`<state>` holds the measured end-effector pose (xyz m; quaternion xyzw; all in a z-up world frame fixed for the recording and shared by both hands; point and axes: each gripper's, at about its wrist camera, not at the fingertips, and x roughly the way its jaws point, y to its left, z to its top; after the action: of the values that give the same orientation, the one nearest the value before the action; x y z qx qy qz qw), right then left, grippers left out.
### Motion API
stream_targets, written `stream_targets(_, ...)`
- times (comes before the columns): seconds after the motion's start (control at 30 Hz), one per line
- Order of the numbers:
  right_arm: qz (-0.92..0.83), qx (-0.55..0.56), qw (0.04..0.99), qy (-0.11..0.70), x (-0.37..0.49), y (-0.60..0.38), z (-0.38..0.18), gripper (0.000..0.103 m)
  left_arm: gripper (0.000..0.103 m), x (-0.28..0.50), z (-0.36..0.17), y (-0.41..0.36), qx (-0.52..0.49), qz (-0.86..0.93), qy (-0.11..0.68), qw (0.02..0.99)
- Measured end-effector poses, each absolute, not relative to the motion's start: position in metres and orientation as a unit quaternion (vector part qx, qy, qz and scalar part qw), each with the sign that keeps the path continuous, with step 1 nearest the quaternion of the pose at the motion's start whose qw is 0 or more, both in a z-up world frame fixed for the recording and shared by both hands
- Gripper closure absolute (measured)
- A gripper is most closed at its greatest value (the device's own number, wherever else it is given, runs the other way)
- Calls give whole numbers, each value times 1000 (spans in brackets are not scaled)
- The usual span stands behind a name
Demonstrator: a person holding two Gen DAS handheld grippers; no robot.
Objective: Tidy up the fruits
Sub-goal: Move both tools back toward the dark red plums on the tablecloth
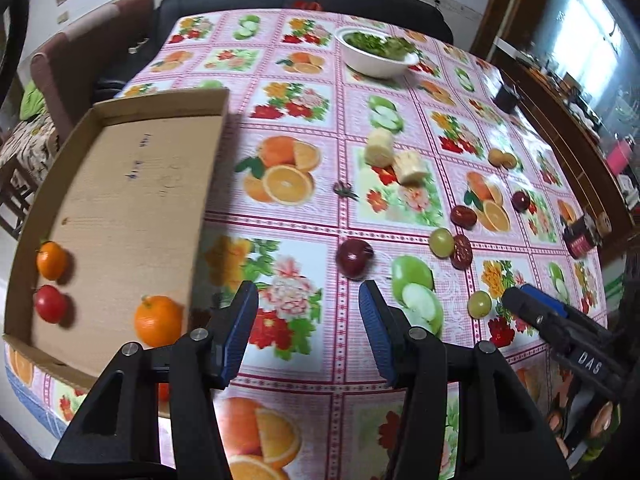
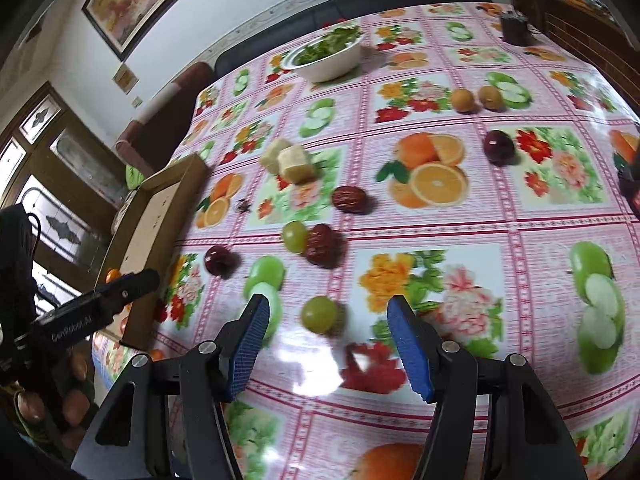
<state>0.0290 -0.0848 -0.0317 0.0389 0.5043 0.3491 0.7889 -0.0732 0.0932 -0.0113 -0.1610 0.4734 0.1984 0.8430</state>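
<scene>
A shallow cardboard tray (image 1: pixel 132 200) on the left holds two oranges (image 1: pixel 157 321) (image 1: pixel 52 260) and a red tomato (image 1: pixel 50 304). My left gripper (image 1: pixel 308 300) is open, empty, just short of a dark purple fruit (image 1: pixel 354 258). My right gripper (image 2: pixel 324 314) is open with a green grape (image 2: pixel 319 314) lying on the cloth between its fingertips, untouched. Loose on the fruit-print tablecloth (image 2: pixel 460 232) are another green grape (image 2: pixel 295 236), two red dates (image 2: pixel 322 245) (image 2: pixel 349 199), a second purple fruit (image 2: pixel 498 146), two pale cut chunks (image 2: pixel 294 164) and two small brown fruits (image 2: pixel 463 100).
A white bowl of greens (image 1: pixel 376 54) stands at the far side. A small dark cup (image 2: pixel 516 28) sits far right. A dark stem scrap (image 1: pixel 345 190) lies mid-table. Chairs and a black sofa border the far edge. A hand grips the left tool (image 2: pixel 92 312).
</scene>
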Motion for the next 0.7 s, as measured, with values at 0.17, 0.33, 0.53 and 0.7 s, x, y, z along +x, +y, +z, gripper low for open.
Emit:
stream_targets(0.17,327,49,799,503,42,-98,-35,39,52,-60,-20,89,-158,188,483,840)
stream_targets(0.33,297,53,814,496,63,-114,-37,39,52,-47,-30,89,-158,183,495,835)
stream_targets(0.53,243,60,840,482,107,-133,-38,39,52,-30,-42,82,-148,172,510,830)
stream_targets(0.7,217,50,846,484,143,-130,-46,39,52,-21,-51,84,-143,178,513,827)
